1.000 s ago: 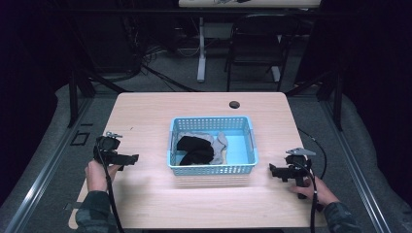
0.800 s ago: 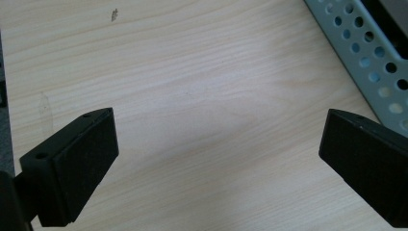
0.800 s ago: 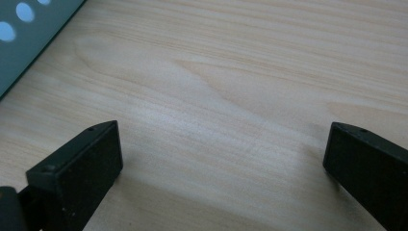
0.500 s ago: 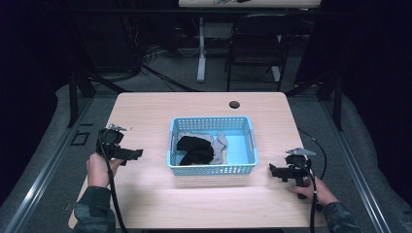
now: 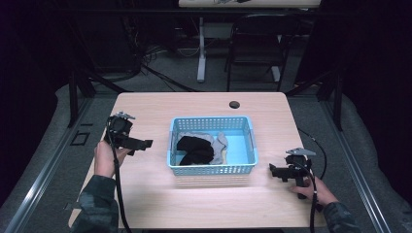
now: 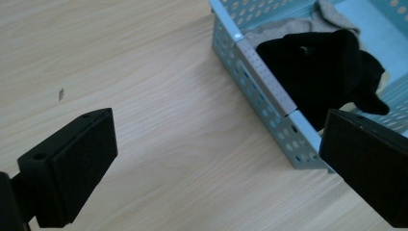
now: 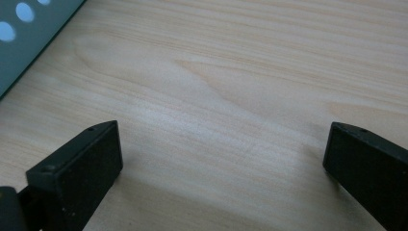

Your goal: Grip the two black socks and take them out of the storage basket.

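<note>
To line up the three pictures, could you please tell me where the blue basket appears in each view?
High view: the blue basket sits mid-table, between the two hand-held grippers, holding black and grey cloth.
Left gripper view: upper right, its near wall running diagonally, the black cloth inside it.
Right gripper view: just a corner of its perforated wall at the top left.
Shared landmark: the basket's perforated blue wall on the light wooden table.

Left gripper (image 5: 144,143) is lifted up a bit at the left, jaws wide apart, pointing right. Right gripper (image 5: 273,170) sits low at near right, jaws spread too.
</note>
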{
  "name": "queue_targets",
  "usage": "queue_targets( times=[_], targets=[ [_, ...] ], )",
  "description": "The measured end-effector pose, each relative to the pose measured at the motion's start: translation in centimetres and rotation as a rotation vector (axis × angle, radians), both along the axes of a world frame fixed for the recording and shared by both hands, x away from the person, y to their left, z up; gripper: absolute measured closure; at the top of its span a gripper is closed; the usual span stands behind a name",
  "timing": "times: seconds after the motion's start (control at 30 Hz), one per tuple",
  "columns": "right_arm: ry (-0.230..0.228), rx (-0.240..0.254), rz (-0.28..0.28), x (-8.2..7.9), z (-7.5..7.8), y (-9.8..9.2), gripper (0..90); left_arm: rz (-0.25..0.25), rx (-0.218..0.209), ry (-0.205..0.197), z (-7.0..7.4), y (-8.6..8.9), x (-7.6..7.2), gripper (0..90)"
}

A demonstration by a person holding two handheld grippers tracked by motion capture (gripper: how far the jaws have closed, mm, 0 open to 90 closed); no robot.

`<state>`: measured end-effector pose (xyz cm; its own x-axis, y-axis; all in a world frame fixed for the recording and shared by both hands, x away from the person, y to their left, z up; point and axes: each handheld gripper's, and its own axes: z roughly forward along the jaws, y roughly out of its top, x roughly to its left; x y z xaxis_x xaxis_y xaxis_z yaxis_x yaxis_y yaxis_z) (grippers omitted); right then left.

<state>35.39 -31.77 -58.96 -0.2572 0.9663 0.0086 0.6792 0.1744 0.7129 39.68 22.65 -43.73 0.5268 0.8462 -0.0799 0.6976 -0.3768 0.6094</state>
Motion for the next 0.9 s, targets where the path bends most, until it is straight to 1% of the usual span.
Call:
queue_targets(
  times=[0.23,0.33,0.53,0.63,0.73,0.9],
  targets=[
    [0.0,0.0,0.0,0.0,0.0,0.0,0.0,-0.06,-0.001,-0.004,1.2,-2.2,1.0,0.0],
    [0.0,0.0,0.0,0.0,0.0,0.0,0.0,-0.086,-0.007,0.005,1.4,-3.3,1.6,0.0],
    [0.0,0.0,0.0,0.0,0.0,0.0,0.0,-0.141,-0.01,0.031,1.4,-5.8,2.9,0.0],
    [0.0,0.0,0.0,0.0,0.0,0.0,0.0,-0.174,-0.009,0.036,1.3,-7.1,3.4,0.0],
    [0.0,0.0,0.0,0.0,0.0,0.0,0.0,-0.198,0.007,0.041,1.4,-8.2,3.7,0.0],
    [0.0,0.0,0.0,0.0,0.0,0.0,0.0,-0.231,0.028,0.067,1.0,-9.5,4.0,0.0]
  ],
)
